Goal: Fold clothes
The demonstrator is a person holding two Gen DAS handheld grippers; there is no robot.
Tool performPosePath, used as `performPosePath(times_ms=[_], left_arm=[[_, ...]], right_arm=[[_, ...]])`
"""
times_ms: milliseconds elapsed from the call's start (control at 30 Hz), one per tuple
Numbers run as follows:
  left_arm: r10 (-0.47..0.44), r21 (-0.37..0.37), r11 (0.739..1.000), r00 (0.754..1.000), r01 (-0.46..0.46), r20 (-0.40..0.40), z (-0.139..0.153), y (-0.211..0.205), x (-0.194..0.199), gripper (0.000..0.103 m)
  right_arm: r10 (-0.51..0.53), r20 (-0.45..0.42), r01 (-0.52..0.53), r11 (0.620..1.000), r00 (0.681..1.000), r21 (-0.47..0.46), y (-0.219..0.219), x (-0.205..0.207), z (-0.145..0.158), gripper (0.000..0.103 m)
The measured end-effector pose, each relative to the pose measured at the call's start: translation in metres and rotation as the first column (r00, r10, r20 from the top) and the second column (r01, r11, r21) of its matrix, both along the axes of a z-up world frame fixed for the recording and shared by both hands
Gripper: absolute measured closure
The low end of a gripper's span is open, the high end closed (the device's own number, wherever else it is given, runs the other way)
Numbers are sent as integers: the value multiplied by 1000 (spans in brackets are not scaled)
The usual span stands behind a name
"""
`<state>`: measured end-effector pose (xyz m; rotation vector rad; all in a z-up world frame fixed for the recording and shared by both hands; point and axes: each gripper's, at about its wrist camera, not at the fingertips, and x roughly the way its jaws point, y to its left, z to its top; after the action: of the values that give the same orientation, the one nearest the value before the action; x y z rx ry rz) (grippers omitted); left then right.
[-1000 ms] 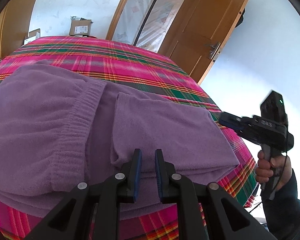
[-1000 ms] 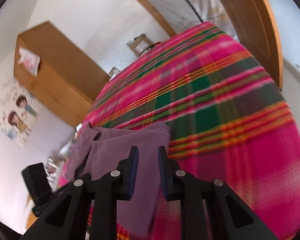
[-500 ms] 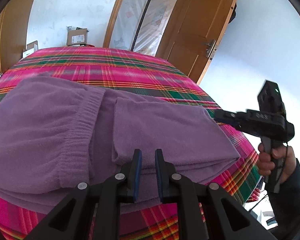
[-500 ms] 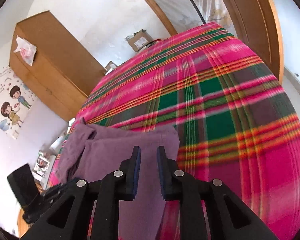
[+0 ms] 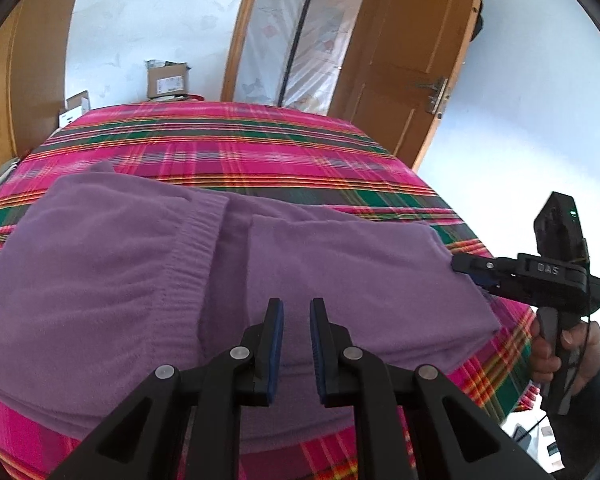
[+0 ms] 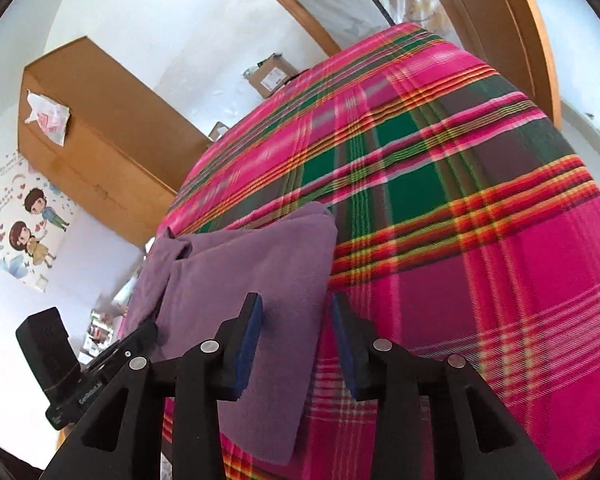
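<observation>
Your right gripper (image 6: 296,320) is opening around the corner of the purple garment (image 5: 148,276) on the bed (image 5: 260,148), your left gripper (image 5: 296,320) is narrowly apart and empty, so a shallow bite may catch only 1 layer and spoil the fold.

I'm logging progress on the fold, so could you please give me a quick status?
Left gripper narrowly open, empty, over the purple garment. Right gripper opening at the garment's corner, cloth between the jaws. Garment folded on the plaid bedspread. Nothing in the way.
</observation>
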<state>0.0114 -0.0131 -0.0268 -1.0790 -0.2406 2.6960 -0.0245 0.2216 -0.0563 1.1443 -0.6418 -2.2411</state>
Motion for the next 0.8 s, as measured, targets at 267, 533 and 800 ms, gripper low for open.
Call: performPosePath(times_ms=[267, 533, 800], left_arm=[[11, -4, 1000, 1000, -11, 5, -8, 0, -1, 89], [10, 5, 1000, 1000, -10, -12, -9, -2, 2, 89], [11, 13, 1000, 1000, -10, -22, -10, -5, 6, 89]], right_arm=[[31, 18, -31, 999, 999, -16, -4, 5, -1, 66], [74, 88, -69, 996, 993, -56, -3, 12, -1, 66], [128, 148, -114, 988, 981, -101, -1, 18, -3, 66]])
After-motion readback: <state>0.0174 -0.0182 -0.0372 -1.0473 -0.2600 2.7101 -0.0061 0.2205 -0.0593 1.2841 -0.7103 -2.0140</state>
